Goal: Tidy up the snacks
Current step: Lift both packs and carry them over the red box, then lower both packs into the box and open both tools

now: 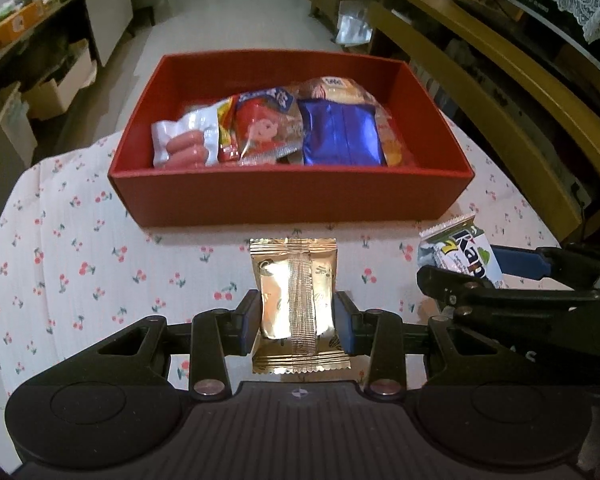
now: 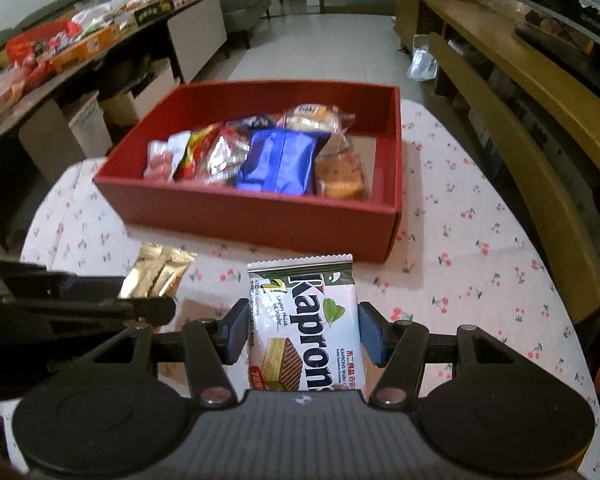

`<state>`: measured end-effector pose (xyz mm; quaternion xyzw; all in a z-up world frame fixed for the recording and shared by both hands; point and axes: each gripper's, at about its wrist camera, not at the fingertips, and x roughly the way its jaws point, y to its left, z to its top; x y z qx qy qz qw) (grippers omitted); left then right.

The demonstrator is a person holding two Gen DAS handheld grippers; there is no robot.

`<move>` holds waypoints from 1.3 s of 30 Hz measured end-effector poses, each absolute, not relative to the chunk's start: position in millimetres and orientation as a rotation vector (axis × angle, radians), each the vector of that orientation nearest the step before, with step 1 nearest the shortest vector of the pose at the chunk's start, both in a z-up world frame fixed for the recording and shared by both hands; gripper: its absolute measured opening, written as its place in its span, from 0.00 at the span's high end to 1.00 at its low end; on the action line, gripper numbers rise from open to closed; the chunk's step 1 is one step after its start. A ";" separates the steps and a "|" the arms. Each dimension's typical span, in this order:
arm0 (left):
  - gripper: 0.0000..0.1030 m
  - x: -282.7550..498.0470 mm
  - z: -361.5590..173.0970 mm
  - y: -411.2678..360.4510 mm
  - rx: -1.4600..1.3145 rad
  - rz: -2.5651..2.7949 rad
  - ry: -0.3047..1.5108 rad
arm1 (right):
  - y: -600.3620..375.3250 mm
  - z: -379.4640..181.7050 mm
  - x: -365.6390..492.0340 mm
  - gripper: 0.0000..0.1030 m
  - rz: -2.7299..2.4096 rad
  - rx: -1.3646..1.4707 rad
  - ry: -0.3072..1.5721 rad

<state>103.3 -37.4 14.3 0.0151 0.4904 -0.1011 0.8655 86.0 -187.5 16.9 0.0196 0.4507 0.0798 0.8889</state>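
two hand-held grippers sit side by side over a table covered with a white cloth printed with small cherries [image 1: 80,264]. each one has a snack packet between its blue pads.

the left gripper [image 1: 296,320] is closed on a gold foil packet [image 1: 294,300]. the packet's long axis runs straight forward, along the fingers, with its crimped far end pointing at the box. the right gripper [image 2: 302,334] is clamped the same way on a white and green kaprons wafer packet [image 2: 304,320], also lying lengthwise and pointing forward. whether either packet is lifted off the cloth or resting on it cannot be told.

the red box [image 1: 288,196] lies directly ahead of both grippers, a little way off, with its long near wall set across their line of travel. from the left wrist view the box is almost centred; from the right wrist view it sits ahead and slightly to the left.

inside, packets are lined up against the near wall: sausages [image 1: 182,148] on the left, then a red packet [image 1: 260,128], a blue foil packet [image 1: 342,134] and a clear bag of biscuits [image 2: 340,164]. bare floor shows at the box's right end and along its far wall.

judging by this, both packets need to travel forward and clear the near wall before release. the right hand looks nearer the free right end; the left would likely drop its packet toward the far wall.
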 end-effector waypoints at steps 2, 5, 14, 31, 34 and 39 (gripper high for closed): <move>0.54 107.3 16.6 -38.2 0.032 -0.210 1.018 | -189.1 20.6 88.8 0.31 0.160 0.052 0.923; 0.54 113.0 21.3 -39.7 0.035 -0.209 1.003 | -190.5 24.5 94.0 0.31 0.149 0.065 0.908; 0.55 133.9 33.9 -44.1 0.041 -0.199 0.960 | -196.3 34.0 111.3 0.31 0.118 0.115 0.869; 0.56 211.5 36.3 -42.3 0.049 -0.133 0.912 | -191.7 33.8 189.6 0.31 0.088 0.147 0.816; 0.56 224.3 29.1 -41.5 0.044 -0.125 0.919 | -190.6 28.0 203.6 0.31 0.085 0.141 0.819; 0.55 237.7 15.4 -39.6 0.040 -0.108 0.950 | -190.7 14.7 222.1 0.31 0.084 0.146 0.832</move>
